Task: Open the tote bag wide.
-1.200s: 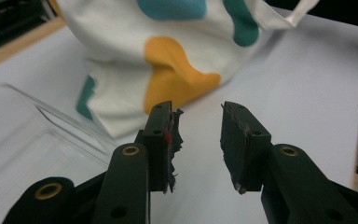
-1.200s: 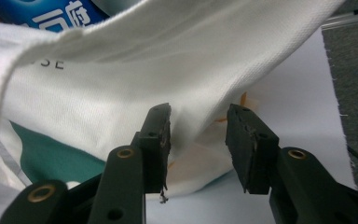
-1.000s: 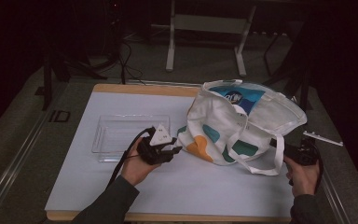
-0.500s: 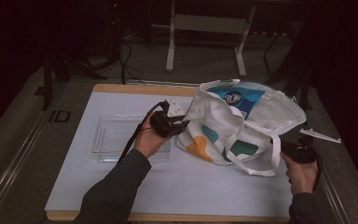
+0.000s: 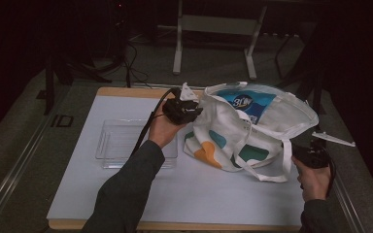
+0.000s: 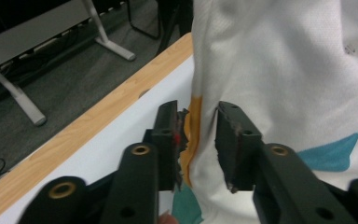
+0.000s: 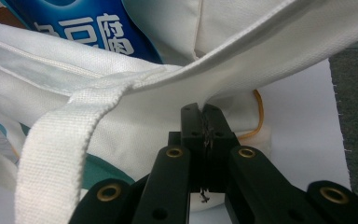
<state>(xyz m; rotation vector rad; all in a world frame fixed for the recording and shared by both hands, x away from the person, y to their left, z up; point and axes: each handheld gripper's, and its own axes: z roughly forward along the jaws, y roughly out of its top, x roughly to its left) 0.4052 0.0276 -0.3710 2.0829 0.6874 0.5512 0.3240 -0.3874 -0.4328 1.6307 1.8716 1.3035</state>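
A white tote bag (image 5: 267, 128) with teal and orange patches lies in the middle right of the table, mouth open, a blue package (image 5: 250, 102) inside. My left gripper (image 5: 193, 108) is at the bag's left rim. In the left gripper view it (image 6: 198, 130) stands open, with the bag's orange-seamed edge (image 6: 195, 116) between the jaws. My right gripper (image 5: 312, 151) is at the bag's right side. In the right gripper view it (image 7: 203, 109) is shut, its tips pinched into a fold of the bag (image 7: 144, 116) just under the rim. The blue package (image 7: 88, 28) lies beyond.
A clear plastic tray (image 5: 121, 145) sits on the white table (image 5: 199, 194) left of the bag, under my left forearm. One bag strap (image 5: 285, 162) loops down toward the right hand. The wooden far edge (image 6: 98, 116) of the table is close behind the bag.
My left gripper rose from the table by the tray and moved away and to the right, up to the bag's left rim. The right gripper barely moved.
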